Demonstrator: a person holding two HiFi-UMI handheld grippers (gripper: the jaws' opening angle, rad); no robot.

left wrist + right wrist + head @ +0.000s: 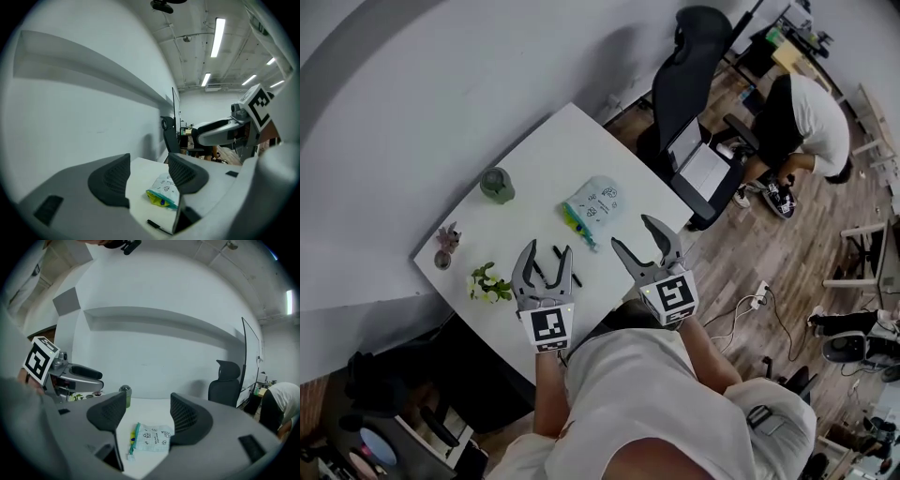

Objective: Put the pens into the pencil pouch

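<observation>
Hovering over table (546, 155) front edge w/ L gripper (547, 251) & R gripper (631, 232) spread, empty; pens (538, 271) below L gripper, pencil pouch (596, 203) nr right edge.

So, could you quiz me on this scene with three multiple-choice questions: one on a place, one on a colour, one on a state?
1. Where does the pencil pouch lie?
A on the office chair
B on the white table
C on the floor

2. What colour is the jar on the table?
A red
B orange
C green

3. How do the fingers of the right gripper stand?
A apart, holding nothing
B clamped on a pen
C shut on the pouch

Answers:
1 B: the pouch rests flat on the tabletop.
2 C: the jar looks green in the head view and the right gripper view.
3 A: the gap between the fingers shows only the table and the pouch farther off.
</observation>
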